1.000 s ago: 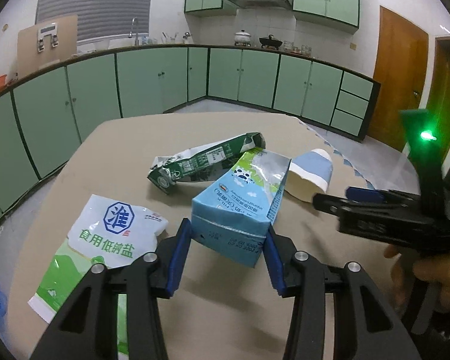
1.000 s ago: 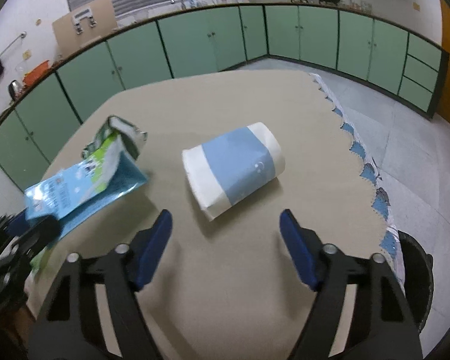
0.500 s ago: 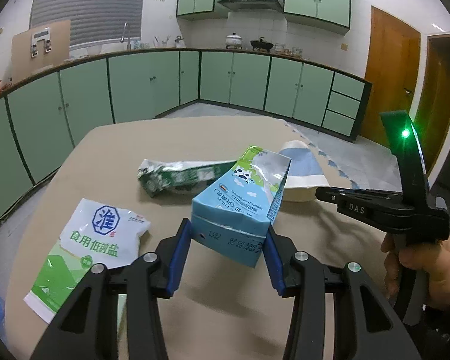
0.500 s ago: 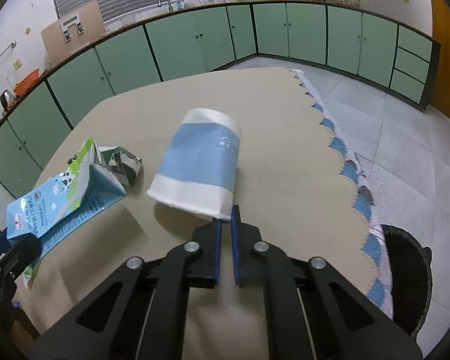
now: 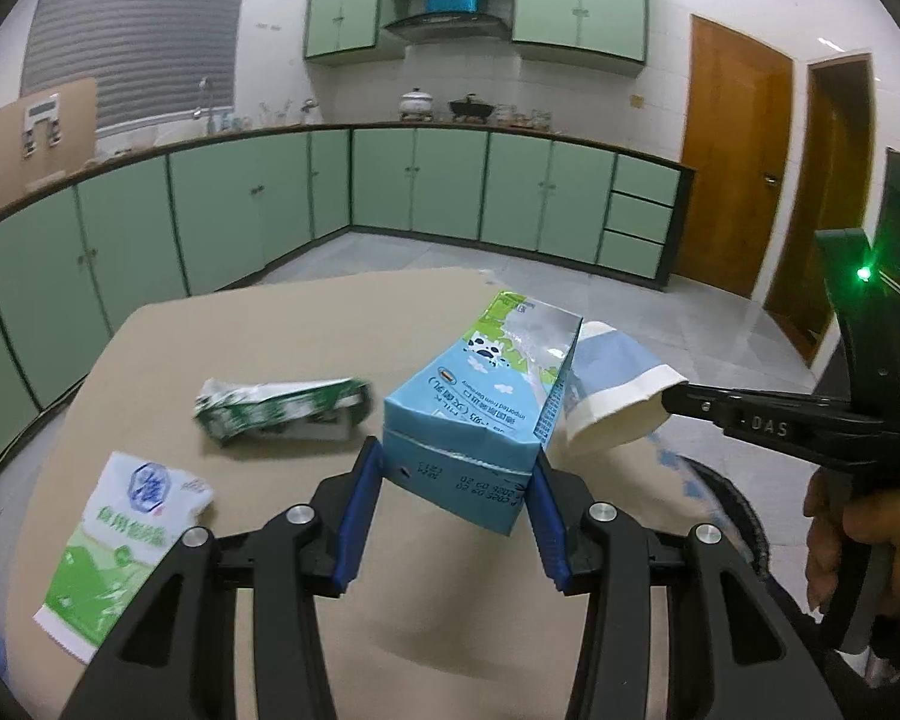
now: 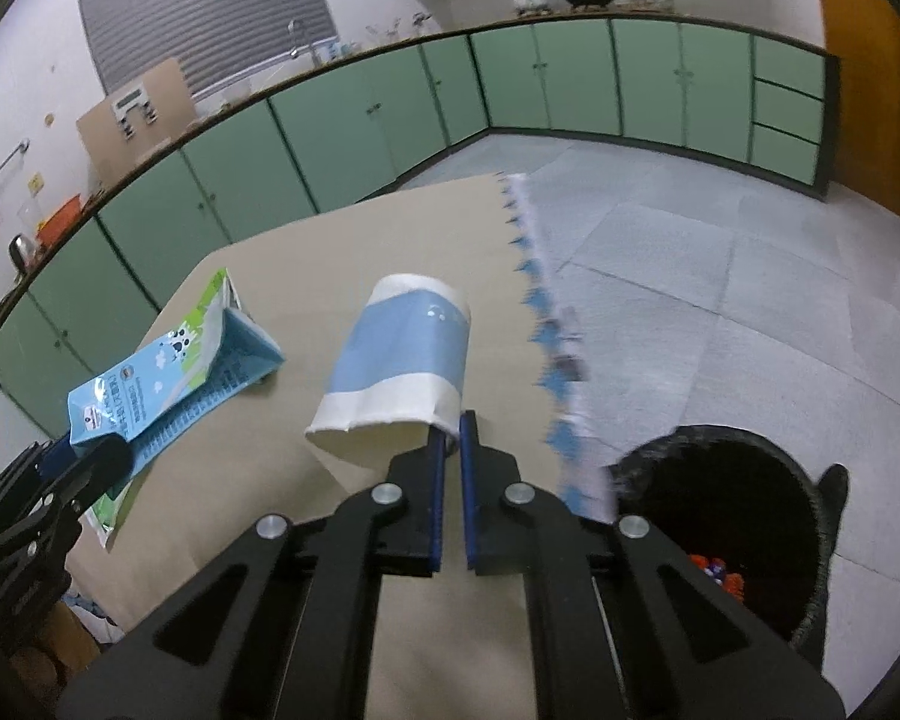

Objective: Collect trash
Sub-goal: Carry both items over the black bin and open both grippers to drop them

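Note:
My left gripper [image 5: 455, 495] is shut on a light blue milk carton [image 5: 480, 414] and holds it above the beige table [image 5: 222, 324]. The carton also shows in the right wrist view [image 6: 168, 378]. My right gripper [image 6: 450, 438] is shut on the rim of a blue and white paper cup [image 6: 402, 366] and holds it lifted near the table's right edge; the cup also shows in the left wrist view [image 5: 615, 396]. A crushed green carton [image 5: 282, 408] and a white and green salt bag [image 5: 126, 534] lie on the table.
A black trash bin [image 6: 720, 516] stands on the floor to the right of the table, with some trash inside. The table's right edge has a blue and white scalloped trim [image 6: 546, 330]. Green cabinets [image 5: 420, 186] line the far walls.
My right gripper shut on the cup's rim and lifted it toward the table's right edge. My left gripper raised the blue carton off the table. The bin came into the right view.

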